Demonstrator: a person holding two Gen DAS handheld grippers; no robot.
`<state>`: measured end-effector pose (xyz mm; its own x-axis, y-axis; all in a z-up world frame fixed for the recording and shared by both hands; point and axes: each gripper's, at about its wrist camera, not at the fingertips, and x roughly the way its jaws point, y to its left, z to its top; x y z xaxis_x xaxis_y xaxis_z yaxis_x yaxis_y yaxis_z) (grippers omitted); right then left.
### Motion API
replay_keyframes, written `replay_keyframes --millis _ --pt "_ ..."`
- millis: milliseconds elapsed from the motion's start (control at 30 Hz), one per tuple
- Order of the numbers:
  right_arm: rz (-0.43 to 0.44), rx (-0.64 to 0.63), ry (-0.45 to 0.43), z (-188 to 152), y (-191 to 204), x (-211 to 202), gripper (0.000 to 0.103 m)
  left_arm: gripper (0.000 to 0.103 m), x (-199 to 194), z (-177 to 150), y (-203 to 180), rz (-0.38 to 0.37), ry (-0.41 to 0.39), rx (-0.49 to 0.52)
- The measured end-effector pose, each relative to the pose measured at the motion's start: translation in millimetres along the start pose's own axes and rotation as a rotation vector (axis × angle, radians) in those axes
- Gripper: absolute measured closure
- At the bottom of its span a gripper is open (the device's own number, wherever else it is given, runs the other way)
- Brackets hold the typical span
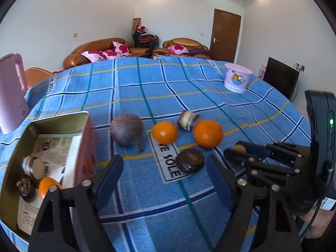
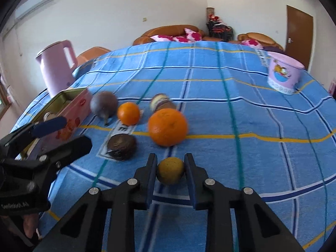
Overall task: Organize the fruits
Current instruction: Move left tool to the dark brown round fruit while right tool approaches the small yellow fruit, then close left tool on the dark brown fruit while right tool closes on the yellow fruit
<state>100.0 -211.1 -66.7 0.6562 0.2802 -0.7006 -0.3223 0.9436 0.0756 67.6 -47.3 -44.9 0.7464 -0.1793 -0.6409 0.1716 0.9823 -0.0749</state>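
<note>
Yellow-brown small fruit [image 2: 170, 173] sits low on the blue checked cloth [image 2: 252, 109] of the bench, nearest the person, pinched between both pads of the right tongs [image 2: 170, 174]. Grip looks square across the fruit's middle, pads touching both sides.

To do this step well, I'd judge: lift straight up before travelling, so it doesn't roll out or nudge the big orange [image 2: 167, 127] just beyond. Carry it left, over the wall of the pink tin [image 1: 88, 145], and lower inside before letting go, not dropping from height. It's round and prob slick, so keep the squeeze steady, no twisting.

Left tongs [image 1: 163, 180] are spread, nothing between them, pointing toward the dark round fruit [image 1: 190, 160] on the cloth label, not touching it. Keep the two tools apart while crossing; they're near each other now.

Loose on the cloth: small orange [image 1: 164, 132], purple round fruit w/ stem [image 1: 127, 132], cut purple piece [image 1: 189, 122].

Containers: the tin is open; inside are printed paper, a cut purple piece [image 1: 34, 167], a dark shrivelled fruit [image 1: 26, 187] and an orange [image 1: 47, 188]. Pink cartoon tub [image 1: 237, 77] stands well apart at the far right, contents not visible. Pink kettle [image 2: 57, 67] stands behind the tin, lid on.
</note>
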Motion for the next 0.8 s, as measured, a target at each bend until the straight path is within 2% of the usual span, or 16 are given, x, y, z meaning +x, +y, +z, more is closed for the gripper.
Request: replay_keyframes --millis 200,300,567,633,800 --pt "0.034 0.07 0.005 2 -16 2 0.075 0.034 16 1 -10 -0.052 0.054 0.001" --pt "0.027 0.072 0.001 1 -15 1 0.075 0.038 24 1 -12 -0.066 0.08 -0.004" --pt "0.022 0.075 0.004 0 -15 2 0.075 0.056 38 0 -15 -0.111 0.143 0.005" --pt "0.022 0.067 0.008 0 -14 3 0.075 0.064 38 -1 -16 -0.129 0.14 0.013" --pt "0.032 0.053 0.0 0 -12 2 0.075 0.065 33 -3 -18 -0.14 0.111 0.024"
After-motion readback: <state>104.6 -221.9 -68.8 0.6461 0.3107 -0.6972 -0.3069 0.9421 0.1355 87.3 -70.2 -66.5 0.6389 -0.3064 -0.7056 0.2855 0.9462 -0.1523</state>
